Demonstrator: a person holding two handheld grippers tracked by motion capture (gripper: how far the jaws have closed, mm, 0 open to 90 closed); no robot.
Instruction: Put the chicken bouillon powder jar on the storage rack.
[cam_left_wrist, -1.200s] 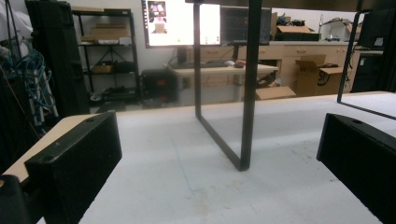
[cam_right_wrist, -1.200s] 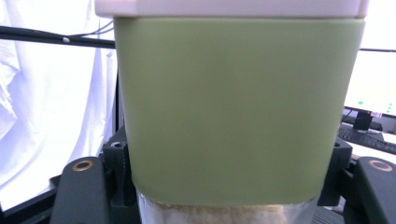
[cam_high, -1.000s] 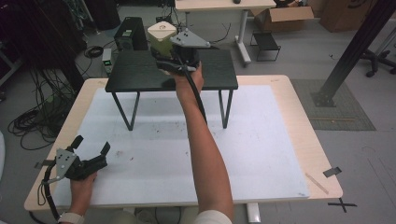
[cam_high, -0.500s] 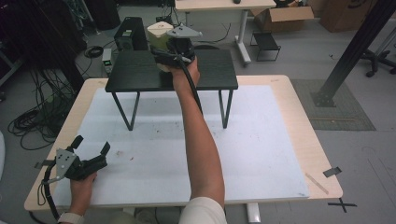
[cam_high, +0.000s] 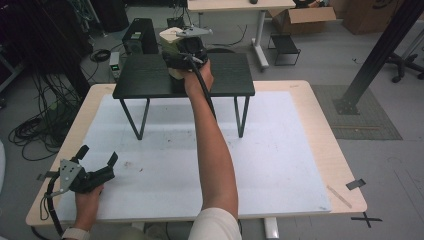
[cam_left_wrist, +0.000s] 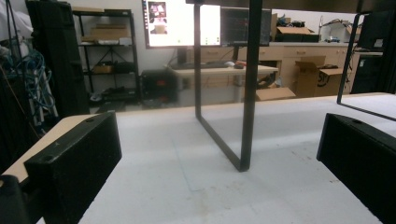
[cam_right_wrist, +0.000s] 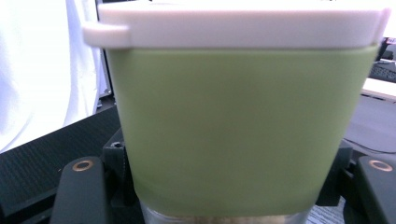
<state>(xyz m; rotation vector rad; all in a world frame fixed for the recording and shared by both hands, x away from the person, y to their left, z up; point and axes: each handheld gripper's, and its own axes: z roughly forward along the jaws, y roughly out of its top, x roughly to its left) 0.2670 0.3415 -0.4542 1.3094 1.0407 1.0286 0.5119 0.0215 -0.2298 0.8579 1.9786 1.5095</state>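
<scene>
Left claw (cam_high: 95, 159): sat at the lower left of the high view, low over the white tabletop (cam_high: 280, 165), jaws spread wide with nothing between them. It lay in the same place as 1 second before.
Left claw's own view: the 2 black jaws stood far apart at the frame's lower corners, with a black leg of the small table (cam_left_wrist: 247, 88) upright at centre.
Right arm: reached up the middle of the high view, farther toward the top of the frame than 1 second before.
Right claw (cam_high: 186, 49): was at the top centre, over the black small table (cam_high: 145, 75), pinching the green container (cam_high: 172, 47).
Green container: with its white lid (cam_right_wrist: 233, 25), it sat large in the right claw view (cam_right_wrist: 233, 130), between both jaws and close above the dark top.
Change: the container travelled from the near part of the black top toward its far edge.
Meaning: judged as carrying or placing in progress, with release not yet made.
</scene>
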